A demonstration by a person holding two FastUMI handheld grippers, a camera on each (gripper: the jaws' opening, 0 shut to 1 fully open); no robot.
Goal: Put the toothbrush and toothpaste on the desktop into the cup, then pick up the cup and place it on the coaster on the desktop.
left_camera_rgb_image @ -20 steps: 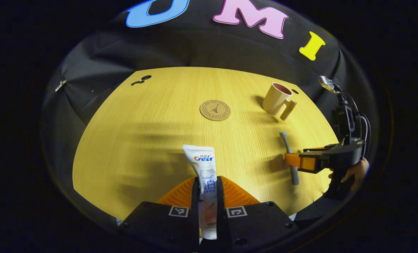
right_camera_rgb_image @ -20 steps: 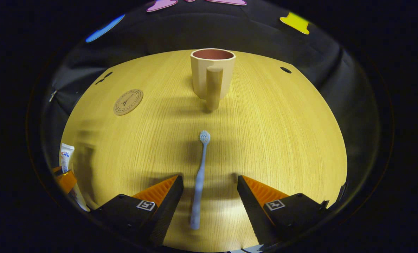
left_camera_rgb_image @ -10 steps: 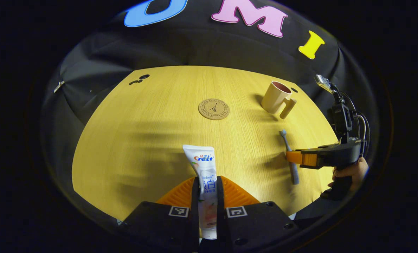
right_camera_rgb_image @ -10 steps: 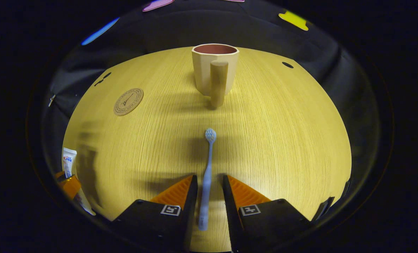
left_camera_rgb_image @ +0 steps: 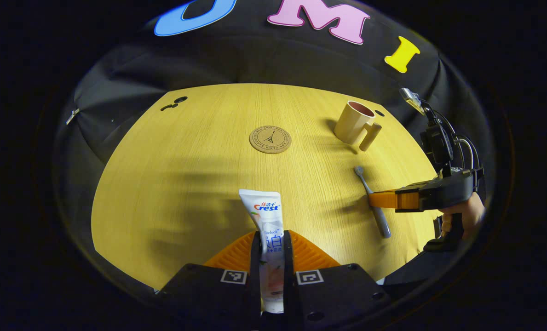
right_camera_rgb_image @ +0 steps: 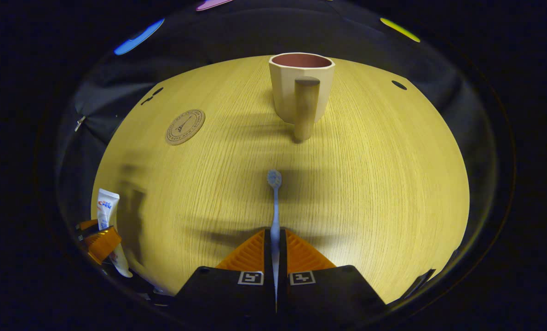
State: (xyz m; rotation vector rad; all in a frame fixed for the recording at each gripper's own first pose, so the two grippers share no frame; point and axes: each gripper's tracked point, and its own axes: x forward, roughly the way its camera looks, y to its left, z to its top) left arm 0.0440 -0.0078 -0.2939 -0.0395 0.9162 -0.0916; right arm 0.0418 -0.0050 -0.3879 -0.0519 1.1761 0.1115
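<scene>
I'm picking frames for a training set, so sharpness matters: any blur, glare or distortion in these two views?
Left gripper view: sharp, strong fisheye bowing of the table, soft striped shadows near the toothpaste. Right gripper view: same bowing, toothbrush and cup crisp, banded shadows across the wood; no glare in either view.

Wooden desktop (left_camera_rgb_image: 172, 174), black cloth wall (left_camera_rgb_image: 255, 64) behind, seemingly dim booth.

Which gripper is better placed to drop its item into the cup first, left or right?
Right, probably. The right gripper is shut on the toothbrush with the cup straight ahead; the left gripper, holding the toothpaste, sits farther off to the side.
</scene>
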